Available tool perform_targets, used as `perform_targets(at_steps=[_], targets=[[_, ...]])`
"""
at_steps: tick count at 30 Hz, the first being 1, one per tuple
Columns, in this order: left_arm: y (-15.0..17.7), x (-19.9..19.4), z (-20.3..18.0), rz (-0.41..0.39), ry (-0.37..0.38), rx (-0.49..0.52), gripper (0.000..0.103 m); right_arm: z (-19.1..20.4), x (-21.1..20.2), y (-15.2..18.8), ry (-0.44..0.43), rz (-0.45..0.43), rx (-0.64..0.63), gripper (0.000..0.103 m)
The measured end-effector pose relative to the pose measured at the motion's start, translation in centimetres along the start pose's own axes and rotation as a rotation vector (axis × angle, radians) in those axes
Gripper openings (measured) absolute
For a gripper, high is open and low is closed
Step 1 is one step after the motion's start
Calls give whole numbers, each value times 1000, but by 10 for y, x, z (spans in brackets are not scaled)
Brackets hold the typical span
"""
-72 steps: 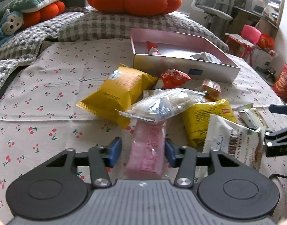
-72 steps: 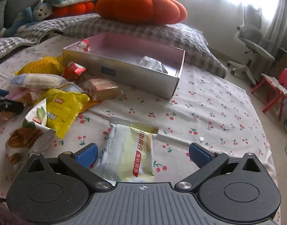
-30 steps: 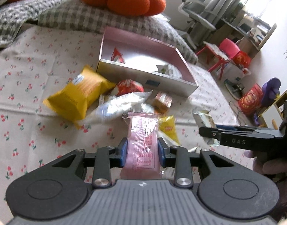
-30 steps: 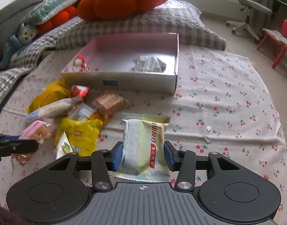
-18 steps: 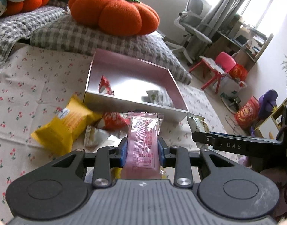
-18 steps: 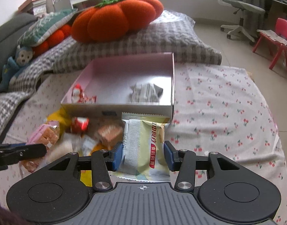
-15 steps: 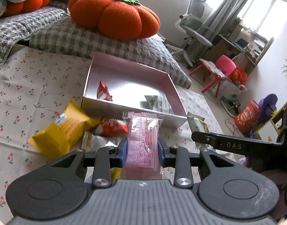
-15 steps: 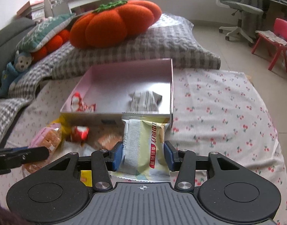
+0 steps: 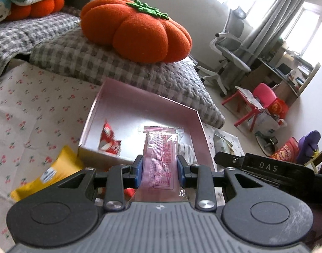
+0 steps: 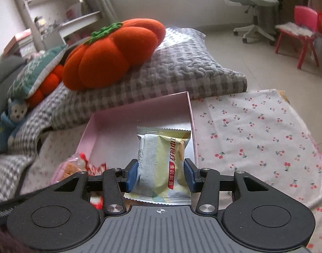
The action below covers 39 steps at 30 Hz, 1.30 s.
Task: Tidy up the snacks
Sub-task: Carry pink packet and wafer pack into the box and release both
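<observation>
The left claw pinches a pink snack packet between its blue pads, holding it upright in front of the open pink box. The right claw pinches a pale green and white snack packet with red Chinese lettering, also in front of the same box near its right wall. The box sits on a cherry-print cloth. Inside it, by the left wall, lies a red and white candy wrapper; a whitish packet shows beside the pink packet, mostly hidden. Outside the box, a yellow snack bag lies on the cloth near its front left corner. In the left wrist view the right claw's black body shows at the right edge. Behind the box, an orange pumpkin cushion rests on a grey checked pillow.
</observation>
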<state>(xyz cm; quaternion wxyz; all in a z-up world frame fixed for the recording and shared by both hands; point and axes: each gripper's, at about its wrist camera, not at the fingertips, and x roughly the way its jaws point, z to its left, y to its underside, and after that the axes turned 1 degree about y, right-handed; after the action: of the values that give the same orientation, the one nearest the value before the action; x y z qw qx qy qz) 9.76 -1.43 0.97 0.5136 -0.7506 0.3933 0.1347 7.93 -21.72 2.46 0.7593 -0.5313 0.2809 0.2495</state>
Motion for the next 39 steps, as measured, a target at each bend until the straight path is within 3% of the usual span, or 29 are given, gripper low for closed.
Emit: perform_targets(at_steps=[8,18,28,37,39], targets=[[-20,45,-2,-9,-16,6,29,-11,40,-24,-55,-5,64,45],[-11,85,-4,14,-66,83,29,-22,84,-40,-89,-50,32,45],[-6,97,5,36,-98,70,29,-23,113,-36,-73,-45,10,45],[-7,94,7,27,-104,80,30,-25,112,-36,-64,-63,10,46],[-7,93,7,27,-100,78,38,-25,112,-36,-65,-61,13,48]])
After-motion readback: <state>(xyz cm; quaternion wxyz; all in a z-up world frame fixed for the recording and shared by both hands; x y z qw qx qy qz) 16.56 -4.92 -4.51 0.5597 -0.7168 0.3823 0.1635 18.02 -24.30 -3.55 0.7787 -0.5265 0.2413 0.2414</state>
